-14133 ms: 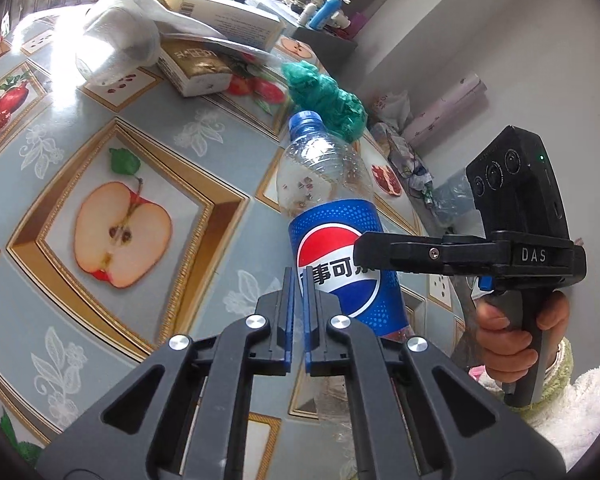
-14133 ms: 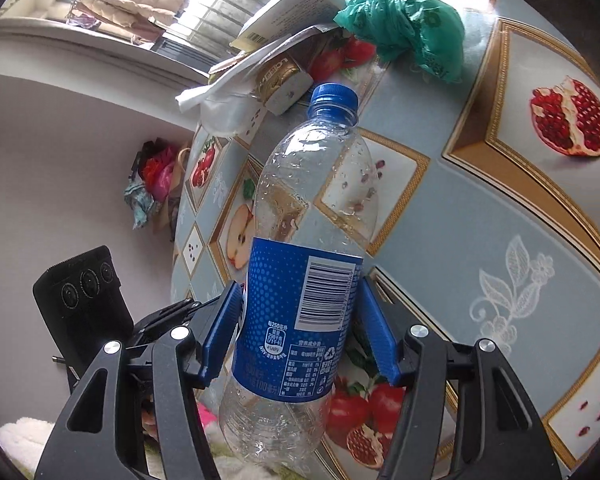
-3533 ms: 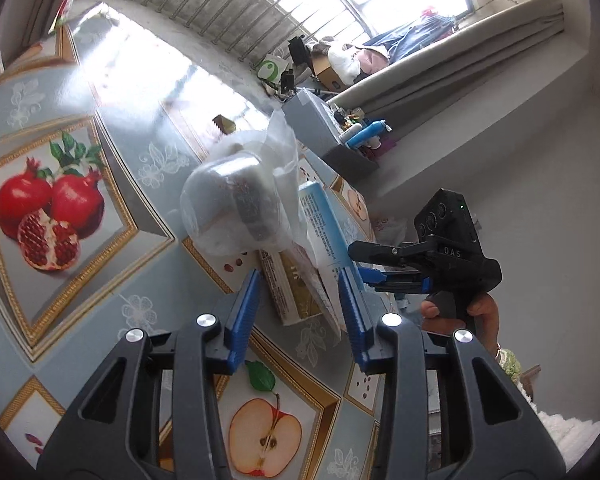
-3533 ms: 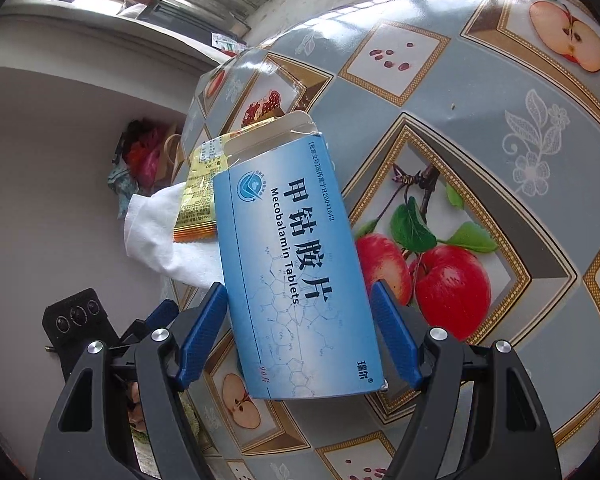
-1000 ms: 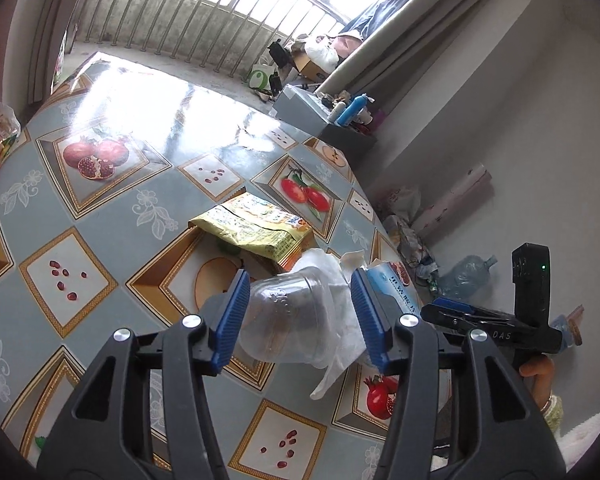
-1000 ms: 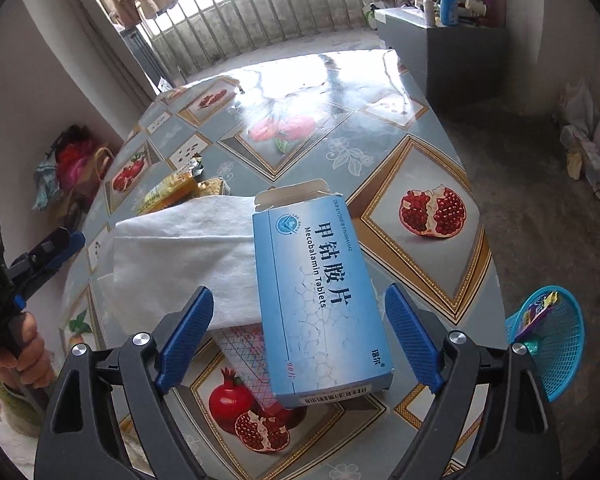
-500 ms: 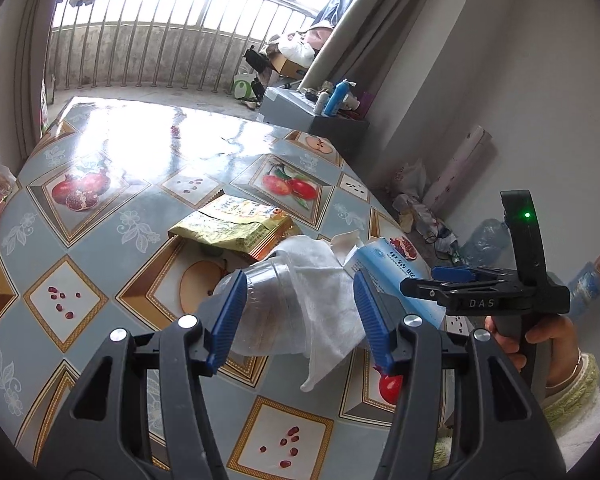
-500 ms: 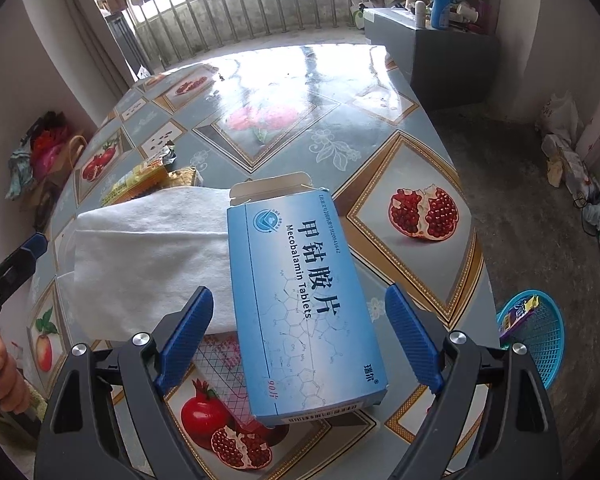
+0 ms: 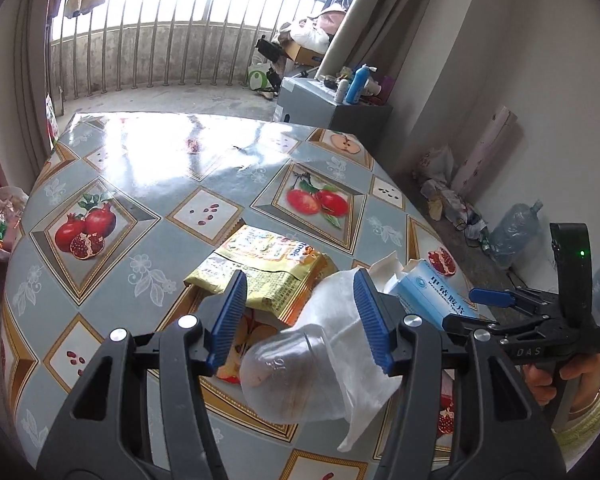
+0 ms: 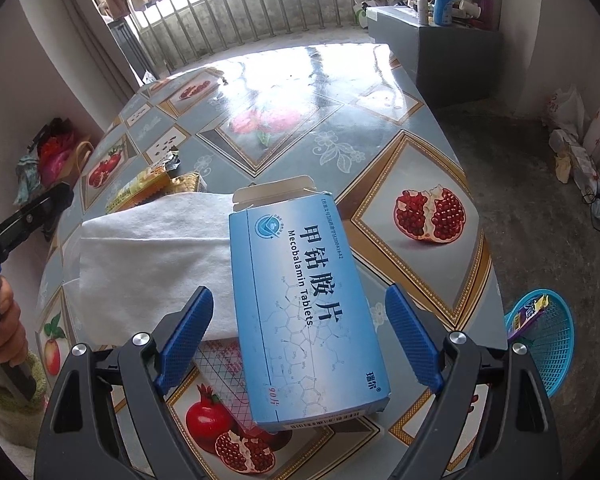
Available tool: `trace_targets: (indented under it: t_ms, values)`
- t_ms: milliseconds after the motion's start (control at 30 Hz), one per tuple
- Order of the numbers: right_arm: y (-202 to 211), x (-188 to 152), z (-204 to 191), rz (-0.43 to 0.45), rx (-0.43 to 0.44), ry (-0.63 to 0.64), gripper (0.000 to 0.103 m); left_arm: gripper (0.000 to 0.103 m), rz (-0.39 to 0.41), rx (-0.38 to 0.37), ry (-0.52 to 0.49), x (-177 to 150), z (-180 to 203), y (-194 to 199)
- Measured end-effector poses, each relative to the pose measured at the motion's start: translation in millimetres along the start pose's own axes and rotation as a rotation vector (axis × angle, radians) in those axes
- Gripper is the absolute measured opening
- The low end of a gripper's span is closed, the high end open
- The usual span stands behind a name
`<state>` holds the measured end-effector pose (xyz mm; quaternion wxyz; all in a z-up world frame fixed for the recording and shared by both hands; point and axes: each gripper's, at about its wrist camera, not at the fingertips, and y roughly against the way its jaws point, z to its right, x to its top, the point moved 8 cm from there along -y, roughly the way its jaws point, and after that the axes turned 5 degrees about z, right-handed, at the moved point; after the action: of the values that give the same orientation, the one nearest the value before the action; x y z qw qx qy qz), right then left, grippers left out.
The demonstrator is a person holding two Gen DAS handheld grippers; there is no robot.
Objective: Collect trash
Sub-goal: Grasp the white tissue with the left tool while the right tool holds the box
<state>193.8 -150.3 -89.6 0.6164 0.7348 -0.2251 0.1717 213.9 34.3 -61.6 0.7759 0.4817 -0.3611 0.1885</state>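
Left-wrist view: left gripper (image 9: 300, 320) has its blue fingers spread wide, gripping nothing. Clear plastic cup (image 9: 288, 380), wrapped in a white tissue (image 9: 340, 320), lies on the table (image 9: 140, 184) just below and between the fingers; whether they touch it cannot be told. Yellow snack packet (image 9: 268, 272) lies just ahead of the fingertips. Blue tablet box (image 9: 436, 292) sits to the right, beside the right gripper (image 9: 492, 300). Right-wrist view: right gripper (image 10: 300, 332) is spread wide, with the blue tablet box (image 10: 308, 304) lying between its fingers, apart from both. White tissue (image 10: 152, 260) lies left of the box. Blue basket (image 10: 548, 340) stands on the floor to the right.
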Motion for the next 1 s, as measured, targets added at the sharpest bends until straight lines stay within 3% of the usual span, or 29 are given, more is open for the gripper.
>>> trace_targets:
  t_ms: [267,333,400,567,767,867,1000]
  values:
    - [-15,-1,-1,-0.032,0.049,-0.005,0.085,0.052,0.006,-0.037,-0.006,5,18,2]
    - [-19,-1,0,-0.035,0.066,-0.018,0.073,0.052,0.005,-0.058,-0.023,3,26,4]
    - [-20,-2,3,-0.040,0.083,-0.039,0.072,0.052,-0.001,-0.081,-0.043,1,35,6]
    - [-14,-4,10,-0.015,0.132,-0.103,0.072,0.052,-0.044,-0.163,-0.095,-14,63,4]
    - [5,-4,31,0.026,0.130,-0.168,0.072,0.052,-0.119,-0.224,-0.126,-37,93,-10]
    - [13,-6,43,0.041,0.090,-0.166,0.072,0.052,-0.144,-0.231,-0.157,-48,106,-17]
    - [15,-15,57,0.032,0.046,-0.165,0.072,0.052,-0.186,-0.163,-0.256,-64,117,-28]
